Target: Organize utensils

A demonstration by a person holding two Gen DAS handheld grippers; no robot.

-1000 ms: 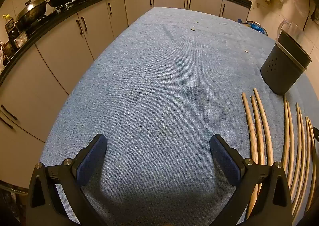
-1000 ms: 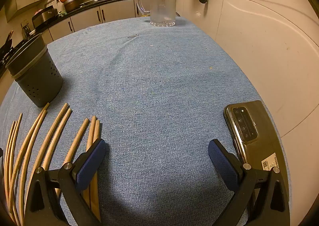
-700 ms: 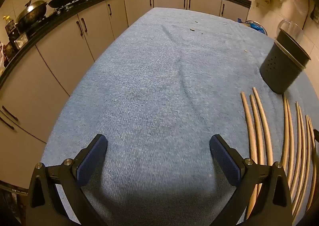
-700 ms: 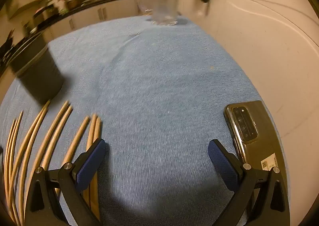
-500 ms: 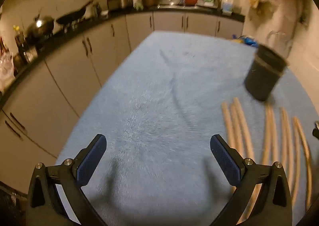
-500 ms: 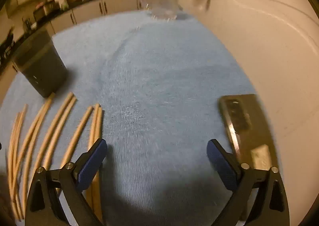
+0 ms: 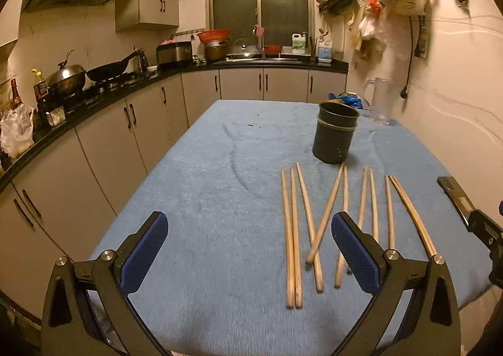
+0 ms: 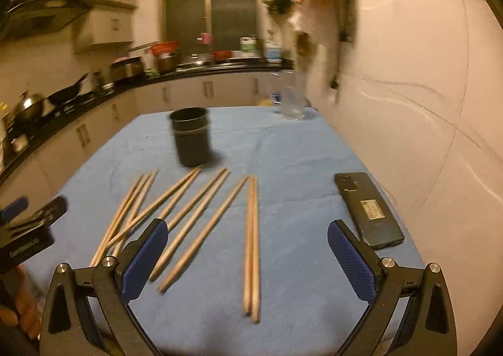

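With both the left gripper (image 7: 248, 246) and right gripper (image 8: 246, 249) spread wide and empty, the crossed chopsticks (image 7: 323, 214) could easily get scattered, or the holder (image 7: 334, 136) tipped, if one is grabbed carelessly.

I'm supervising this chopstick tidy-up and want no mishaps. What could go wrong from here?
The chopsticks lie loose and two cross, so a grab may drag a neighbour along. The phone lies near the table's right edge; a sweep might knock it off. The dark holder could tip if bumped.

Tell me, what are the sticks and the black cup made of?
Sticks: probably wood or bamboo, going by the plain tan, dull surface. Cup: dark and matte with small holes near the bottom; it could be plastic or coated metal, I can't tell which.
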